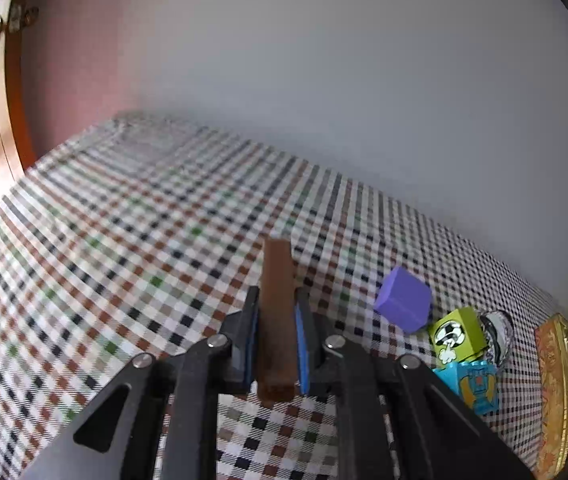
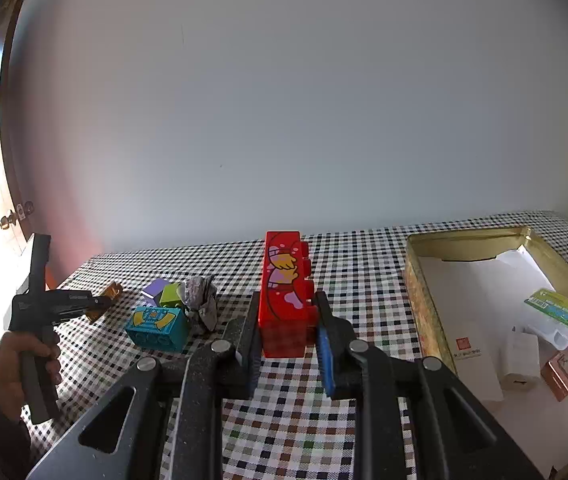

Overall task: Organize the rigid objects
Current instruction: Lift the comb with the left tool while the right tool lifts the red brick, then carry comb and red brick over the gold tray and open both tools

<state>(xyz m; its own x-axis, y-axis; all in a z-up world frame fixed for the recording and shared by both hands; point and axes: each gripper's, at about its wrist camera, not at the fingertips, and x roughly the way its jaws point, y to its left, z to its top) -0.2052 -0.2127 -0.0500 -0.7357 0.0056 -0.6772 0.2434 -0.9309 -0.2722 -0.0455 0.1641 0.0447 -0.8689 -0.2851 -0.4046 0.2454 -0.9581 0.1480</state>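
My left gripper (image 1: 276,320) is shut on a brown bar-shaped block (image 1: 277,320), held above the checkered tablecloth; it also shows at the left of the right wrist view (image 2: 96,304). My right gripper (image 2: 287,320) is shut on a red toy brick (image 2: 285,296) with a cartoon print, studs facing right. A purple cube (image 1: 403,300), a green printed block (image 1: 457,334), a teal printed brick (image 1: 473,386) and a grey crumpled lump (image 1: 497,334) lie together right of the left gripper. In the right wrist view they lie to the left: teal brick (image 2: 158,326), purple cube (image 2: 155,290).
A gold tin box (image 2: 415,280) stands open at the right, holding white cards, a white charger, a green-labelled packet and a small pink box. Its edge shows in the left wrist view (image 1: 551,392). A plain wall backs the table. A door is at far left.
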